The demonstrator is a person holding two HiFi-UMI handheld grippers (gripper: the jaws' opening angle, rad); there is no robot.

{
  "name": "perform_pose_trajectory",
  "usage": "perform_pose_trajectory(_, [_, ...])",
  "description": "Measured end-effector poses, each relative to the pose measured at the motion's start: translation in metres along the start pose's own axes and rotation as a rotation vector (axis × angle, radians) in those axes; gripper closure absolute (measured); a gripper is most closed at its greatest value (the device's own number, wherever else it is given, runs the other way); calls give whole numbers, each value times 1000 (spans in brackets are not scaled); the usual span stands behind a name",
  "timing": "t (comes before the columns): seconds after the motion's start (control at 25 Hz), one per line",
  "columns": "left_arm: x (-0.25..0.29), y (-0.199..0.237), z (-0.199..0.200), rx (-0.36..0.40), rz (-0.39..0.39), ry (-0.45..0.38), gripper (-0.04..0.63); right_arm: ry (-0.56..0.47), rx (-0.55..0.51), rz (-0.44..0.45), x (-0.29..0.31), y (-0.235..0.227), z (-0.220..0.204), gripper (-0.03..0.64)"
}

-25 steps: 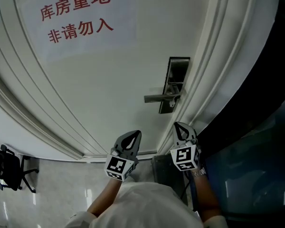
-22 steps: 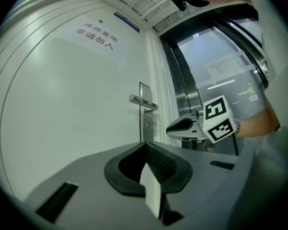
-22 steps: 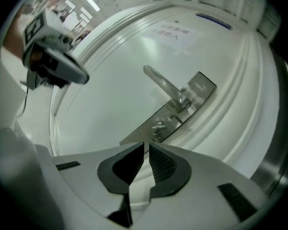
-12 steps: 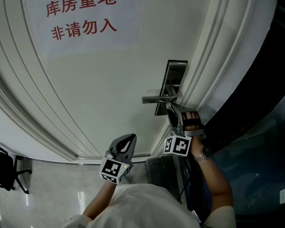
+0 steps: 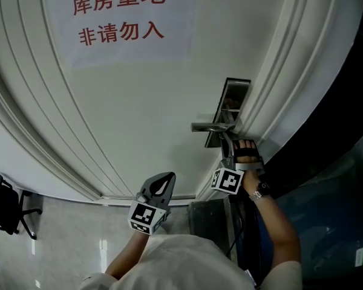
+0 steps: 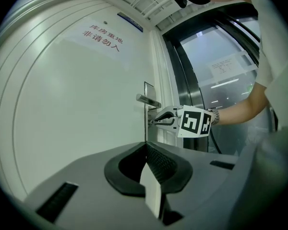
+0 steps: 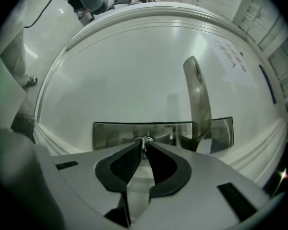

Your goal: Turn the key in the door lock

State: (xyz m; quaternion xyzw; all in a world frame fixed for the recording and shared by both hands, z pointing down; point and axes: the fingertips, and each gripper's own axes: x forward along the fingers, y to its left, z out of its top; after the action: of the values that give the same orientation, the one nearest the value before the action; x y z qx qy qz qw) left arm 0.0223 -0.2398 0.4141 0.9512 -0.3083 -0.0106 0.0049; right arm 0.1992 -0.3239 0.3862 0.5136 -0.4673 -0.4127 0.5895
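**Two tools at the door [image 5: 139,101]: right gripper [image 5: 227,141] on the key [image 7: 144,141], left gripper [image 5: 165,179] empty**

From the head view we see the white door filling most of the picture. The metal lock plate [image 5: 230,110] sits near the door's right edge, and the lever handle [image 5: 209,127] sticks out leftward from the plate. The right gripper reaches up to the plate just below the handle. Its tips cover the keyhole, so the key is hidden from us here. The left gripper hangs well below and left of the plate, clear of the door, with its jaws pressed together. A sign [image 5: 118,14] with red characters sits far up and left of the plate. An office chair [image 5: 6,213], far down and left of the plate, is partly cropped by the frame edge.

In the left gripper view we see its own jaws meeting in a single seam with nothing between them. Beyond them, the right gripper's tips reach the plate under the handle. The key is too small for us to make out at that range.

In the right gripper view the scene lies on its side: the plate runs across the frame and the handle stands up from it. The jaws have just been closing and now stand narrow, their tips pinching the small metal key against the plate, beside the handle's base. The key's head and the tips cover the keyhole, and we cannot tell which way the key is turned.
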Motion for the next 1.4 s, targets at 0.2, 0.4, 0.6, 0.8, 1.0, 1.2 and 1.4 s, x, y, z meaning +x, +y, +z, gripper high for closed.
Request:
perform_pose_trajectory(0.2, [-7,2,-11,-18,14,23,589,9,197,-25,3,-6,2,592])
perform_pose_trajectory(0.4, [-6,-3,-18,-15,-2,40,589,30,473,-29,4,-9,1,598])
perform_pose_trajectory(0.6, [-3,-3,-16,-11,-4,36,589,32,675,-59,3,-12,0,604])
perform_pose_trajectory(0.8, [-3,-3,-26,-29,3,58,589,13,1065,-20,2,-17,-3,604])
perform_pose_trajectory(1.0, [-5,1,-31,-34,19,72,589,-52,1574,40,6,-16,-10,604])
perform_pose_trajectory(1.2, [-7,3,-34,-33,24,92,589,-100,1899,83,5,-15,-14,604])
perform_pose_trajectory(1.4, [-8,1,-36,-25,23,105,589,-151,2190,103,5,-12,-16,604])
